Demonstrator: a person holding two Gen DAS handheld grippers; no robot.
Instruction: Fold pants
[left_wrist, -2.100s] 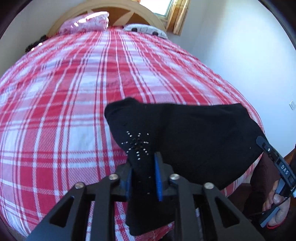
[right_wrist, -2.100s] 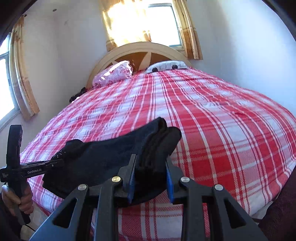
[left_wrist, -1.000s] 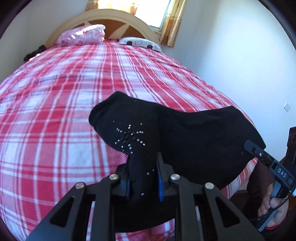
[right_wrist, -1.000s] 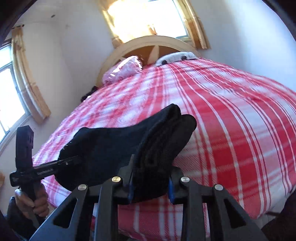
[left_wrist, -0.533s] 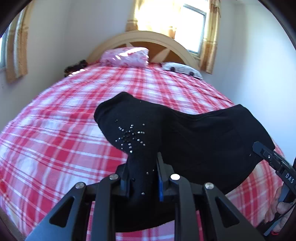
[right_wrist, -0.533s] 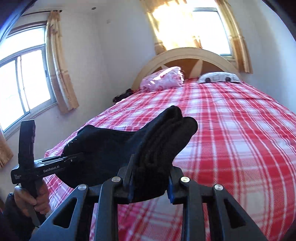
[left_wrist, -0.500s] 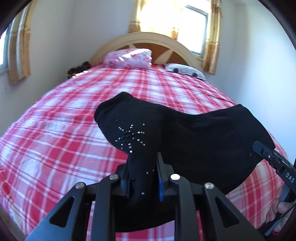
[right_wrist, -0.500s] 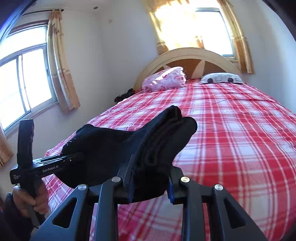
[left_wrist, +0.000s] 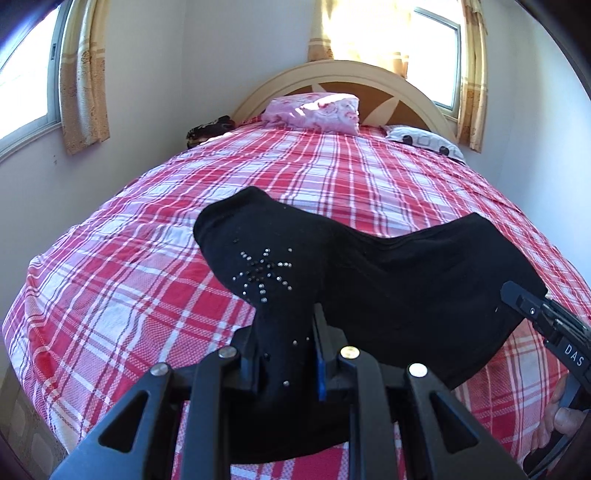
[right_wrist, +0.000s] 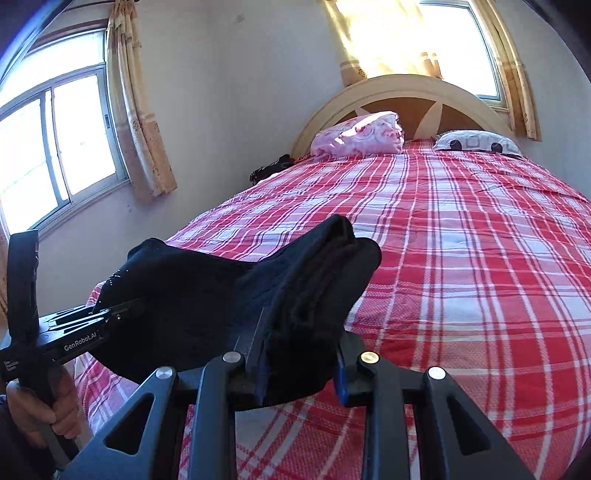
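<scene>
Both grippers, left (left_wrist: 286, 354) and right (right_wrist: 299, 350), tilt downward (each pinching black pants (left_wrist: 388, 291)).

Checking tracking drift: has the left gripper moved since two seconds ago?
Yes. The left gripper swung leftward: the headboard now sits centred, and a side window shows.
</scene>
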